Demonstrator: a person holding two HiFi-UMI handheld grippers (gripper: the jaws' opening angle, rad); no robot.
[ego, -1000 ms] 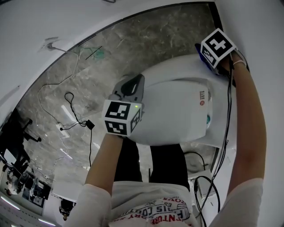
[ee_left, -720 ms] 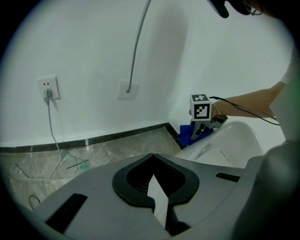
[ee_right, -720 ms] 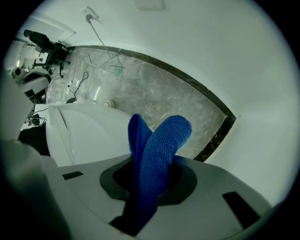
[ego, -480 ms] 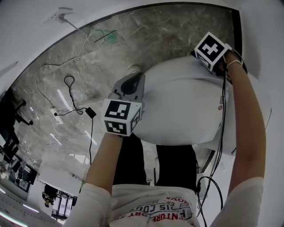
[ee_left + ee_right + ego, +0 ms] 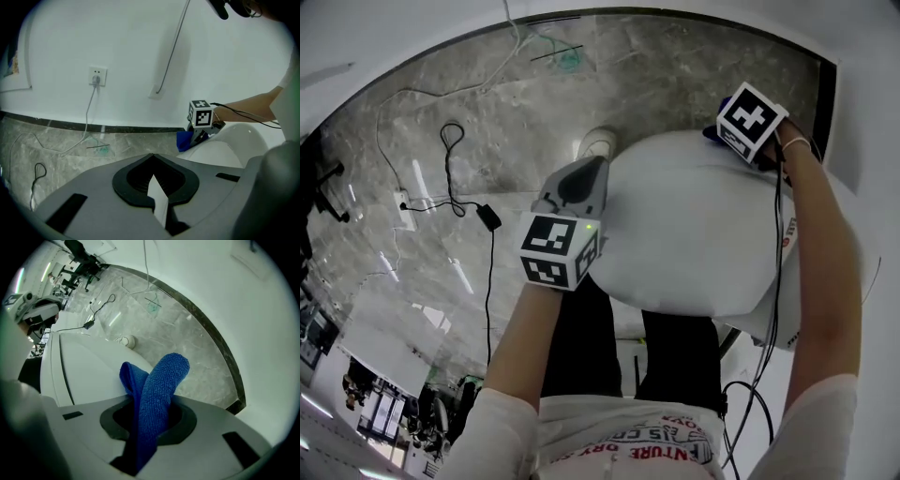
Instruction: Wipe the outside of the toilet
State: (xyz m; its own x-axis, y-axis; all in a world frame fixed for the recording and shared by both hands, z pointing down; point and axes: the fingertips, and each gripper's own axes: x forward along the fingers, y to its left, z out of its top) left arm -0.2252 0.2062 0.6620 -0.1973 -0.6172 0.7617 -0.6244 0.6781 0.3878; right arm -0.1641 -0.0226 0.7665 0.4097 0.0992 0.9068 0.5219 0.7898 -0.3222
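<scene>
The white toilet (image 5: pixel 694 234) fills the middle right of the head view. At its far upper edge, my right gripper (image 5: pixel 733 141) is shut on a blue cloth (image 5: pixel 712 132), which lies against the toilet's outer shell. In the right gripper view the cloth (image 5: pixel 159 390) sticks up out of the right gripper (image 5: pixel 150 420), with the toilet (image 5: pixel 84 371) to its left. My left gripper (image 5: pixel 577 180) hovers by the toilet's left side with its jaws together and no cloth in it. From the left gripper (image 5: pixel 157 190) I see the right gripper (image 5: pixel 202 127) and the cloth (image 5: pixel 184 139).
Black and white cables (image 5: pixel 450 159) and a power adapter (image 5: pixel 487 217) lie on the marble floor to the left. A small white object (image 5: pixel 595 142) sits by the toilet's far side. A wall socket (image 5: pixel 97 76) holds a plug. The person's dark-trousered legs (image 5: pixel 675 356) stand at the toilet's near end.
The head view has swung, so the toilet sits lower and further right. The right gripper with the cloth stays at the toilet's far edge, shifted slightly. The left gripper has hardly moved.
</scene>
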